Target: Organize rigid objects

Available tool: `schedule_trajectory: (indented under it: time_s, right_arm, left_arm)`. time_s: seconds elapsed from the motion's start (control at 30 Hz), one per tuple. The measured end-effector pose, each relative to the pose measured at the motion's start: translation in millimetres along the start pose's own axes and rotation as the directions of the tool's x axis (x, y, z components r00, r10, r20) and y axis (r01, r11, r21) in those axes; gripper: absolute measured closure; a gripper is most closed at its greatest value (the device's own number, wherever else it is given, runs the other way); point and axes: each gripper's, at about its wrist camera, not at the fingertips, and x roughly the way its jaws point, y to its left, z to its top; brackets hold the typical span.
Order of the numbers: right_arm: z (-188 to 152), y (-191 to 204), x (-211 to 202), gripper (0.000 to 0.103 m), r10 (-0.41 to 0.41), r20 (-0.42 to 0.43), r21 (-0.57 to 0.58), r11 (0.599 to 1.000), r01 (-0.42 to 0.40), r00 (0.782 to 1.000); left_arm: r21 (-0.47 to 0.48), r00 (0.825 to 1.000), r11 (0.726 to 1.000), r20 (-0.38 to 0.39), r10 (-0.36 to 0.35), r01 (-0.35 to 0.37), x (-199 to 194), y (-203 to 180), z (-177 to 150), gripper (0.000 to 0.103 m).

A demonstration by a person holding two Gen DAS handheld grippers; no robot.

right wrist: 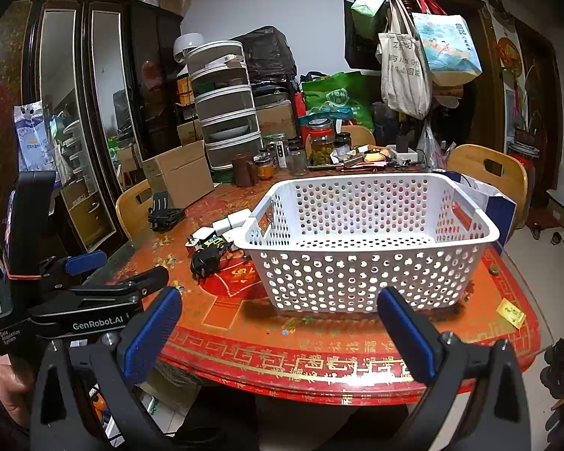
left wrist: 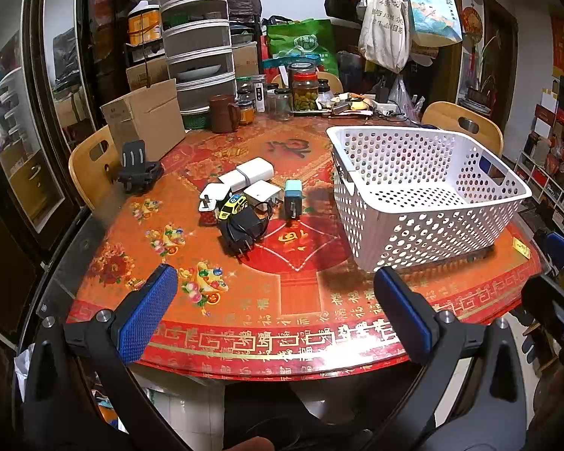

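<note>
A white perforated basket (left wrist: 428,203) stands empty on the right of the red round table (left wrist: 282,323); it also shows in the right wrist view (right wrist: 357,263). Left of it lies a cluster: white chargers (left wrist: 250,178), a yellow toy car (left wrist: 233,205), a black adapter with cable (left wrist: 242,231) and a teal charger (left wrist: 293,199). The cluster shows partly behind the basket in the right wrist view (right wrist: 210,244). My left gripper (left wrist: 274,300) is open and empty above the table's near edge. My right gripper (right wrist: 278,323) is open and empty, in front of the basket. The left gripper's body (right wrist: 82,300) appears at the left.
A black clamp-like holder (left wrist: 137,173) and a cardboard box (left wrist: 146,116) stand at the table's left. Jars (left wrist: 304,90), a brown mug (left wrist: 223,112) and stacked white drawers (left wrist: 199,45) crowd the back. Wooden chairs (left wrist: 466,124) stand around. A yellow card (right wrist: 511,312) lies near the right edge.
</note>
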Motion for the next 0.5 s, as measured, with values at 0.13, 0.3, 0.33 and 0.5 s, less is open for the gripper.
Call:
schedule_trajectory:
  time_s: [0.13, 0.3, 0.33, 0.5]
  right_arm:
    - [-0.3, 0.4, 0.3, 0.000, 0.000, 0.000, 0.000, 1.000, 0.000, 1.000]
    - [-0.5, 0.5, 0.3, 0.000, -0.002, -0.001, -0.001, 1.000, 0.002, 1.000]
    - [-0.7, 0.3, 0.4, 0.000, -0.001, -0.001, 0.000, 1.000, 0.001, 1.000]
    - [-1.9, 0.5, 1.3, 0.000, -0.002, -0.002, 0.000, 1.000, 0.002, 1.000]
  left_arm:
    - [0.002, 1.000, 1.000, 0.003, -0.002, 0.002, -0.9, 0.4, -0.5, 0.000]
    - [0.004, 1.000, 1.000, -0.002, -0.004, 0.004, -1.2, -0.3, -0.7, 0.000]
    - [0.004, 1.000, 1.000, -0.002, -0.003, 0.003, -1.3, -0.5, -0.6, 0.000]
    - [0.005, 1.000, 1.000, -0.003, -0.003, 0.003, -1.2, -0.5, -0.2, 0.000]
